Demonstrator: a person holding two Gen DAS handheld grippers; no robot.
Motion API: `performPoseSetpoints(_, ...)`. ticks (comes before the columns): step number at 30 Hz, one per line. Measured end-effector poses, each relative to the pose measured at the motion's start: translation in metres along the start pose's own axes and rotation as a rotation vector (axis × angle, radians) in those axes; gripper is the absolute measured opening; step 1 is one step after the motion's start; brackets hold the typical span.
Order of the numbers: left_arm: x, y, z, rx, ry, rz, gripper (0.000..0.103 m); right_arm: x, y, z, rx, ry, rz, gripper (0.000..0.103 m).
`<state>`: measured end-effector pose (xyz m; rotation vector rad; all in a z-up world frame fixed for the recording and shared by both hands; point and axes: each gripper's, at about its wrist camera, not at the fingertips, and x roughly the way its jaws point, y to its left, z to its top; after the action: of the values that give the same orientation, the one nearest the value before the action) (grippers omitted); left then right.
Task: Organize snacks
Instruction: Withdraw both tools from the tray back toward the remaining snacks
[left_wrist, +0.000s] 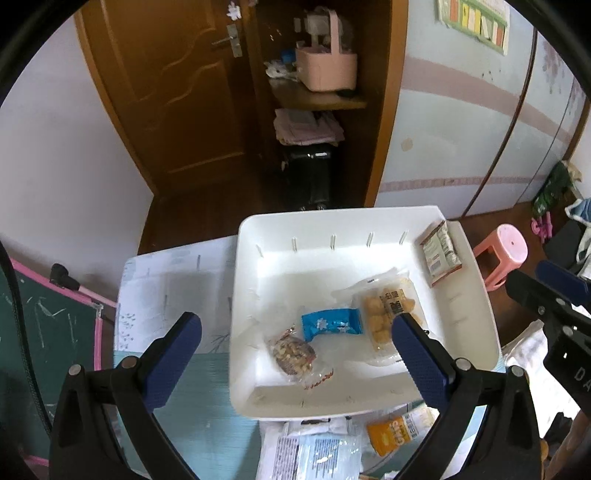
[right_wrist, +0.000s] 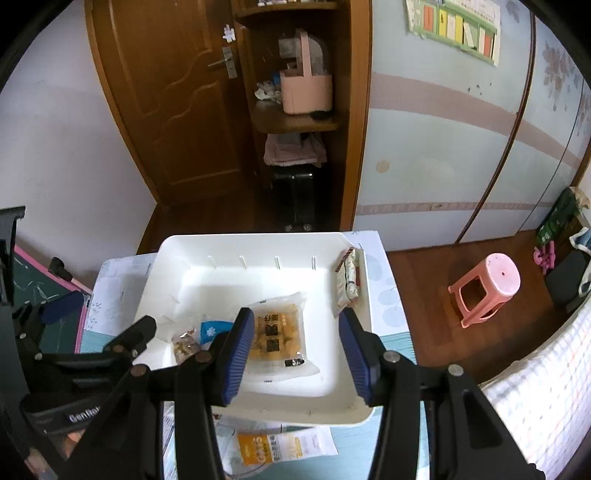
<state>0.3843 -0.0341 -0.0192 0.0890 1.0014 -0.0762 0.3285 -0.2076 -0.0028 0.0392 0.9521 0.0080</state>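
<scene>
Crinkly plastic snack packs, light and floppy, four in white bin (left_wrist: 476, 306); orange packet (right_wrist: 266, 448) on table next, so pinch a sealed edge. Left gripper (left_wrist: 297, 332) spread wide and empty, right gripper (right_wrist: 297, 330) partly spread, also empty.

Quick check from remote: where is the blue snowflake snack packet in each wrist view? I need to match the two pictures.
Left wrist view: the blue snowflake packet lies in the white tray, centre of frame, between the nut packet and the fried-snack bag.
Right wrist view: the packet sits left of centre, partly hidden by a gripper finger.
Shared landmark: the pink stool.
</scene>
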Motion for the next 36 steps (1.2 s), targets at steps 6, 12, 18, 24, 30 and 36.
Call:
performPoseSetpoints(6, -0.041, 0.011, -0.011, -0.027, -0.059, 0.001, 0.102, -0.044, 0.009, -0.01, -0.035, -0.056, 0.011, 0.048)
performPoseSetpoints(12, -0.072, 0.015, -0.03, -0.04, -0.119, -0.003, 0.102, -0.078, 0.021, -0.026, -0.095, -0.119, -0.004, 0.048)
performPoseSetpoints(18, -0.106, 0.008, -0.048, -0.014, -0.227, 0.039, 0.102, -0.101, 0.026, -0.042, -0.127, -0.184, -0.036, 0.048)
performPoseSetpoints(24, -0.132, 0.006, -0.061, -0.011, -0.28, 0.037, 0.102, -0.114, 0.026, -0.05, -0.118, -0.229, -0.047, 0.048)
performPoseSetpoints(30, -0.149, 0.008, -0.075, -0.026, -0.314, 0.034, 0.102, -0.127, 0.028, -0.059, -0.105, -0.262, -0.052, 0.048)
performPoseSetpoints(36, -0.16, 0.011, -0.089, -0.031, -0.327, 0.022, 0.102, -0.137, 0.031, -0.071, -0.107, -0.281, -0.046, 0.048)
